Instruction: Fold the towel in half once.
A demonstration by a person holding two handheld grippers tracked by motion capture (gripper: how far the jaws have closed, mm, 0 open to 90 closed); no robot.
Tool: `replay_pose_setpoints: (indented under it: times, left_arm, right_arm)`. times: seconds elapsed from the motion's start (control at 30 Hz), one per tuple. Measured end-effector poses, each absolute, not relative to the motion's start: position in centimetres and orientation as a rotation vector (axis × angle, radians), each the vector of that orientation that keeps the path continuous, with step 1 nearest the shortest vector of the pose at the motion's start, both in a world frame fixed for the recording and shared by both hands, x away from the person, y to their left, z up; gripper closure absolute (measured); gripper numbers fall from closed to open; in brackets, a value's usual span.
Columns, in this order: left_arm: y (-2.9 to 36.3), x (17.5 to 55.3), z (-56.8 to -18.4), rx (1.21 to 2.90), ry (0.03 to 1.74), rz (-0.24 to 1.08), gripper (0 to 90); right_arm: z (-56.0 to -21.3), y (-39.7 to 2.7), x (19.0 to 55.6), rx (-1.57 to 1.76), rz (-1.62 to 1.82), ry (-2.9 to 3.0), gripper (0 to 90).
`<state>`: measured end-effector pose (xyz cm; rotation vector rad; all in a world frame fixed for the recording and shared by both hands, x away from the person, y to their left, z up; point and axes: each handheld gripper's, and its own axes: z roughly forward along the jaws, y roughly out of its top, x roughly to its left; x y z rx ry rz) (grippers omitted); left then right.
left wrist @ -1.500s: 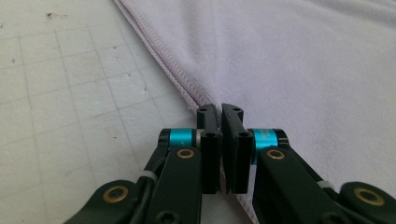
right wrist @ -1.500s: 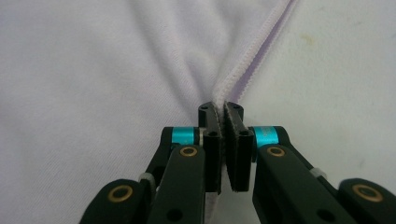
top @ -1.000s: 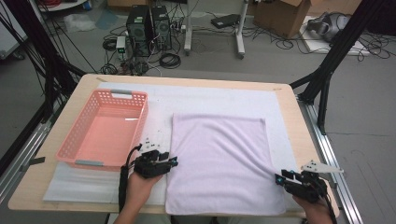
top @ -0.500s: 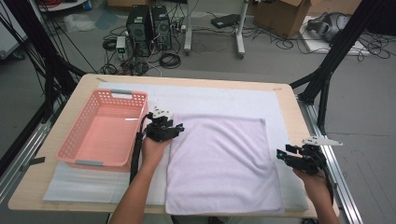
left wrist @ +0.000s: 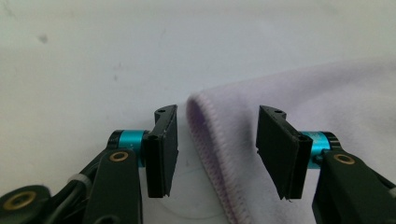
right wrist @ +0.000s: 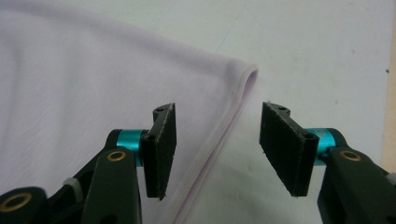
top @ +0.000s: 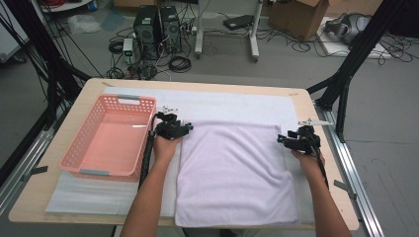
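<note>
The left gripper [left wrist: 212, 149] straddles the lilac towel's [top: 232, 173] upper-left corner, jaws apart and just widened, gripping nothing; the right gripper [right wrist: 217, 149] likewise straddles the upper-right corner. The towel lies flat at frame centre (pink basket [top: 111, 138] at left).

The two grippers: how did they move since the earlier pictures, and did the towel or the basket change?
Both hands went from the near edge of the lilac towel up along its sides to its far corners. The left gripper and the right gripper now straddle those corners; their jaws have just been opening, with the hem between them but not pinched. The towel stayed flat, the pink basket stayed in place.
</note>
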<state>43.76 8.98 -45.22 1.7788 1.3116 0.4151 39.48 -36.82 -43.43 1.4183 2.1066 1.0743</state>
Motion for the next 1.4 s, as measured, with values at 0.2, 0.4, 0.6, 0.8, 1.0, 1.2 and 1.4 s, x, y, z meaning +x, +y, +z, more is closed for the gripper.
replay_pose_setpoints:
  times: [0.2, 0.4, 0.6, 0.8, 1.0, 1.2, 1.4]
  left_arm:
    - [7.6, 44.8, -45.1, 1.871, 1.257, 0.461, 49.2]
    - [7.8, 44.8, -45.1, 1.884, 1.224, 0.455, 77.5]
    - [8.0, 45.1, -44.9, 1.794, 1.308, 0.464, 82.4]
    - [7.7, 45.8, -43.5, 1.724, 1.258, 0.552, 82.5]
    - [7.7, 47.1, -42.8, 1.688, 1.25, 0.586, 81.9]
    - [8.3, 46.9, -43.3, 1.731, 1.296, 0.503, 51.7]
    - [8.0, 45.3, -43.1, 1.735, 1.24, 0.46, 50.5]
  right_arm:
    - [-43.8, -35.7, 42.3, 1.424, 1.011, 2.088, 42.4]
    - [-44.5, -34.7, 43.6, 1.396, 0.939, 2.133, 49.6]
    - [-44.4, -34.6, 43.9, 1.381, 0.948, 2.137, 85.9]
    - [-43.8, -34.9, 44.3, 1.367, 1.007, 2.021, 86.8]
    - [-42.8, -34.6, 45.0, 1.311, 1.025, 1.92, 86.7]
    - [-42.6, -34.7, 45.5, 1.402, 1.048, 1.869, 69.0]
    - [-41.9, -34.9, 44.6, 1.398, 1.077, 1.941, 64.8]
